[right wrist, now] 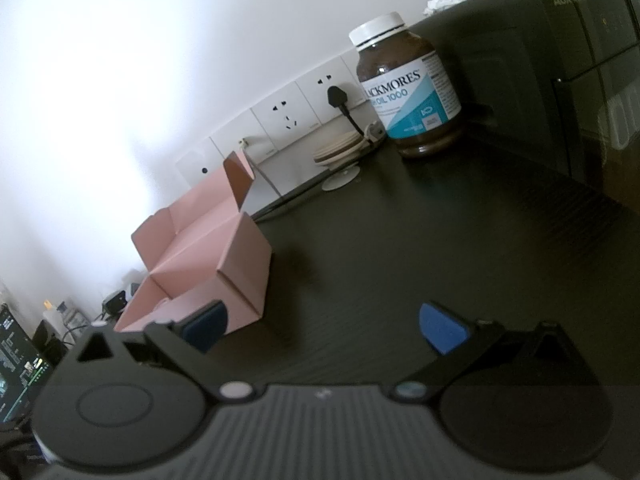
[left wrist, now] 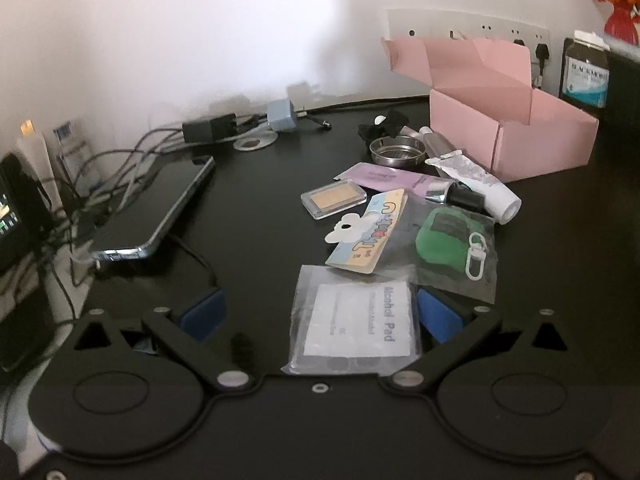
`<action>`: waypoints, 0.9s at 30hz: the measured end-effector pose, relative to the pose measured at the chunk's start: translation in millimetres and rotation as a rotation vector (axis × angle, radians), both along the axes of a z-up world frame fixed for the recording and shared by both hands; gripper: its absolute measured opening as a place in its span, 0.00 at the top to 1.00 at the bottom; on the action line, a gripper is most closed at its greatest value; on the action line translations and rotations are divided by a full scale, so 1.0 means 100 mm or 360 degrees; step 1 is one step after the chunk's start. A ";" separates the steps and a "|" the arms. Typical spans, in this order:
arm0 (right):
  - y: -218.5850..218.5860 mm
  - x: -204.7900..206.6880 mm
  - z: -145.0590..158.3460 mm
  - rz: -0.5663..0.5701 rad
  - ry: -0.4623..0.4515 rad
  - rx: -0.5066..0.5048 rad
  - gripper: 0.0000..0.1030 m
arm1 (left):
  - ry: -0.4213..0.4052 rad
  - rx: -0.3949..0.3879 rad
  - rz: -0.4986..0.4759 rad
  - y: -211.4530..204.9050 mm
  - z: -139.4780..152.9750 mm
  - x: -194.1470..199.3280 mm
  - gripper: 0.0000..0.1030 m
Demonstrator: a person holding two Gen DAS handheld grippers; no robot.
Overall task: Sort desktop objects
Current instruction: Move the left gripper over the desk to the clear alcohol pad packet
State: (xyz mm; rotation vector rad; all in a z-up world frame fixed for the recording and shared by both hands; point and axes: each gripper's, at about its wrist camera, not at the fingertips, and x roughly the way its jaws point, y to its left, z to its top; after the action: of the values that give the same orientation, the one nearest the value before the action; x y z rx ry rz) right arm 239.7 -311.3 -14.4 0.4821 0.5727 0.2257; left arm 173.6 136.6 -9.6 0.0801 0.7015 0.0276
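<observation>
1. Left tool (left wrist: 320, 314) gapes wide, gripping nothing; the alcohol pad (left wrist: 356, 320) lies on the bench (left wrist: 256, 240) between its fingers.
2. Right tool (right wrist: 322, 326) is wide open and empty, beside the pink box (right wrist: 208, 264).
3. Small items cluster near that box.

- The open box (left wrist: 516, 136) stood at the right rear of the desk (left wrist: 256, 216), near the wall sockets (left wrist: 472, 32) behind it.
- The strainer (left wrist: 398, 153) lay just left of the box; the tube (left wrist: 476, 180) lay before the box, in front of the strainer.
- The compact (left wrist: 334, 197) lay left of the tube.
- The card (left wrist: 366, 236) lay before the compact, its near end overlapping the alcohol pad packet (left wrist: 356, 320).
- The bagged keyring case (left wrist: 450, 240) lay right of the card.
- The phone (left wrist: 156, 208) lay at the left, with cables (left wrist: 120, 168) behind it.
- The bottle (right wrist: 408, 84) stood right of the box, before the sockets.
</observation>
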 end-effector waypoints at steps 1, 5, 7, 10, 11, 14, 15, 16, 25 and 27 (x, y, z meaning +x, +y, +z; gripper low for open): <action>0.00 0.00 0.00 -0.0001 0.0000 -0.0001 0.01 | 0.0001 -0.0007 -0.0010 0.00 0.00 0.00 0.00; -0.02 0.01 0.00 0.0009 0.0000 0.0000 0.01 | -0.0013 0.0004 -0.0073 -0.06 0.00 -0.04 0.00; -0.02 0.01 0.00 0.0011 0.0000 -0.0001 0.01 | -0.0031 0.0040 -0.0090 -0.10 0.00 -0.06 0.00; -0.02 0.01 0.00 0.0010 -0.0001 0.0002 0.01 | -0.0050 0.0070 -0.0107 -0.13 0.00 -0.06 0.00; -0.02 0.02 0.00 0.0010 -0.0001 0.0002 0.01 | -0.0046 0.0057 -0.0115 -0.12 0.00 -0.05 0.00; -0.02 0.02 0.00 0.0011 0.0000 0.0000 0.01 | -0.0015 -0.0034 -0.0127 -0.05 -0.01 -0.01 0.00; -0.02 0.02 0.00 0.0011 0.0000 -0.0001 0.01 | -0.0001 -0.0076 -0.0123 -0.02 -0.02 0.00 0.00; -0.02 0.02 0.00 0.0011 0.0000 -0.0002 0.01 | 0.0016 -0.0122 -0.0116 0.02 -0.03 0.02 0.00; -0.04 0.04 0.00 0.0020 0.0001 0.0000 0.01 | 0.0030 -0.0163 -0.0141 0.02 -0.04 0.06 0.00; -0.04 0.03 0.00 0.0019 0.0001 -0.0001 0.01 | 0.0031 -0.0165 -0.0141 0.02 -0.05 0.06 0.00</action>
State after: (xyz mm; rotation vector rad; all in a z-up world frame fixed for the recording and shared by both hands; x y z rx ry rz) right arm 243.1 -315.0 -14.6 0.4780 0.5763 0.2366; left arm 179.7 138.7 -14.1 0.0122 0.7168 -0.0943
